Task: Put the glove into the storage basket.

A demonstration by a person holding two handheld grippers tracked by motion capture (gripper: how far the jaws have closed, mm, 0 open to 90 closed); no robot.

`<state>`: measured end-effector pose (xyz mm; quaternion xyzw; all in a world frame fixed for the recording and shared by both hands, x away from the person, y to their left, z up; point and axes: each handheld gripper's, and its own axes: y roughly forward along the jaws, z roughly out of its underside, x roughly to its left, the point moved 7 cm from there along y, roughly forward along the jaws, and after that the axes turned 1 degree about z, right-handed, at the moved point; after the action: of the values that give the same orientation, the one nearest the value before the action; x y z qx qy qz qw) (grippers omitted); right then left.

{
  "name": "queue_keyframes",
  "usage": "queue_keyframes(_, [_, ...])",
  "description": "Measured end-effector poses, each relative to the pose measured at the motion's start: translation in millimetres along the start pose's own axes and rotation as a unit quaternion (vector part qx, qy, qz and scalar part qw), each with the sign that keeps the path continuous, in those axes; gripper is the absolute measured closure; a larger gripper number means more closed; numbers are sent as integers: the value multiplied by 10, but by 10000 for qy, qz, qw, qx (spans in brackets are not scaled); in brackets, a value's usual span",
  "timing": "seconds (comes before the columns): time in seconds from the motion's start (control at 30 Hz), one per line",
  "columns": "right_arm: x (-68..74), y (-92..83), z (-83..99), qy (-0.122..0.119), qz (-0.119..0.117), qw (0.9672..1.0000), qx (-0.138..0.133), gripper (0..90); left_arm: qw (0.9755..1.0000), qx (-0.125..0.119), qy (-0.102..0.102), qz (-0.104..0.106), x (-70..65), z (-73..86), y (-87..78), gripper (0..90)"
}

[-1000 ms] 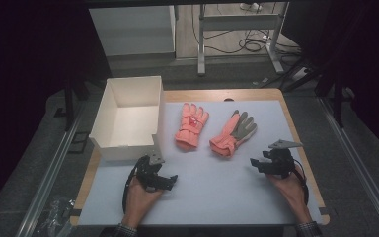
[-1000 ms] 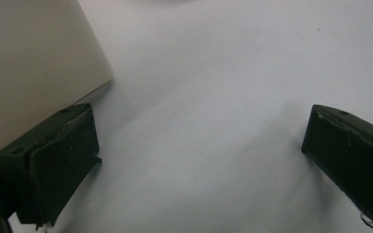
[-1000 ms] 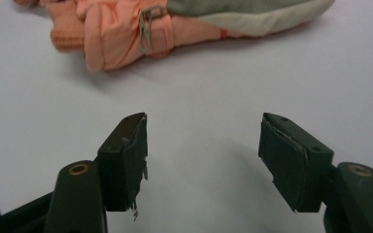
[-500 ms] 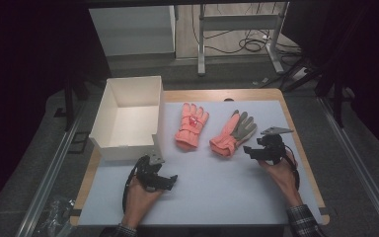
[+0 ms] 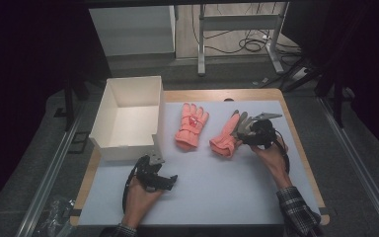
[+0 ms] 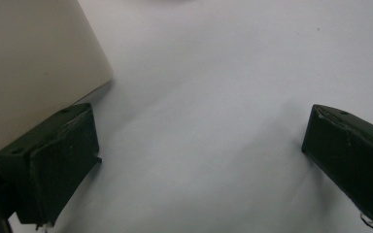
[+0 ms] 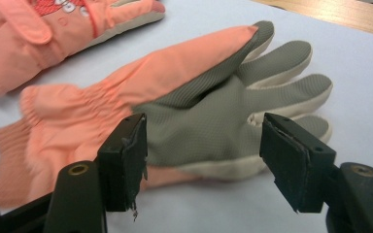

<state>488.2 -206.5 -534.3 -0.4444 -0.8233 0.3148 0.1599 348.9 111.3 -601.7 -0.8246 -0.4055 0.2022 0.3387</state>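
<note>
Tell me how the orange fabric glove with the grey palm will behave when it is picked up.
The orange fabric glove with the grey palm lies flat and creased, so it would probably flop and hang. Its dotted palm looks grippy, so slipping seems unlikely. The right gripper, jaws open, may pinch only one layer.

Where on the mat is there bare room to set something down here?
The near strip of the mat between the left gripper and the right forearm is bare. The white box is empty too. It is crowded around both gloves, where the right gripper reaches the grey-palmed glove.
</note>
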Motion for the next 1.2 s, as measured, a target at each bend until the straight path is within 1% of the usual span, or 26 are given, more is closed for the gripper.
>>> queue_keyframes(0.07, [-23, 44, -28, 17, 16, 10000, -2, 365, 10000, -1, 1, -1, 0, 0, 0, 0])
queue_keyframes(0.13, [-71, 60, -65, 16, 118, 9999, -38, 389, 10000, 0, 2, -1, 0, 0, 0, 0])
queue_keyframes(0.17, [-109, 63, -89, 98, 143, 9998, -51, 393, 10000, -2, 1, -1, 0, 0, 0, 0])
queue_keyframes(0.23, [-152, 72, -118, 217, 107, 9997, -31, 395, 10000, -1, 0, 0, 0, 0, 0, 0])
queue_keyframes(0.27, [-158, 80, -125, 239, 93, 9997, -26, 395, 10000, -4, -2, 2, -1, -1, 1, 0])
queue_keyframes(0.43, [-98, 201, -129, 302, 32, 9995, 126, 379, 10000, -6, -4, 2, -1, -1, 1, 0])
queue_keyframes(0.47, [-75, 246, -118, 293, 25, 9994, 201, 378, 10000, -6, -4, 2, -1, -1, 1, 0])
queue_keyframes(0.53, [-56, 318, -77, 252, 161, 9987, 418, 377, 10000, -6, -3, 2, -1, -1, 1, 0])
queue_keyframes(0.57, [-43, 351, -66, 297, 206, 9984, 446, 387, 10000, -2, 0, 1, 0, 0, 0, 0])
queue_keyframes(0.63, [-36, 365, -63, 333, 271, 9977, 528, 438, 10000, -1, 1, -1, 0, 0, 0, 0])
queue_keyframes(0.73, [-19, 367, -39, 138, 537, 9965, 624, 620, 10000, -6, -4, 1, -1, 0, 1, 0])
queue_keyframes(0.77, [-11, 365, -33, 129, 531, 9966, 616, 701, 10000, -4, -1, 1, -1, 0, 1, 0])
queue_keyframes(0.8, [-7, 358, -29, 144, 535, 9966, 615, 735, 10000, -5, -3, 0, -1, 0, 1, 0])
queue_keyframes(0.83, [-1, 354, -27, 161, 506, 9967, 613, 796, 10000, -5, -4, 1, -1, 0, 1, 0])
queue_keyframes(0.87, [9, 353, -27, 215, 408, 9971, 608, 820, 10000, -6, -4, 0, -1, 0, 1, 0])
queue_keyframes(0.93, [8, 347, -30, 186, 388, 9973, 588, 845, 10000, -8, -5, 1, -1, -1, 1, 0])
queue_keyframes(1.0, [3, 329, -42, 173, 316, 9978, 559, 854, 10000, -9, -7, 1, -1, -1, 1, 0])
queue_keyframes(1.13, [-17, 263, -73, 251, 112, 9987, 441, 861, 10000, -8, -7, 2, -1, -1, 2, 0])
queue_keyframes(1.2, [-14, 220, -84, 213, 51, 9989, 409, 862, 10000, -10, -10, 2, -2, -1, 2, 0])
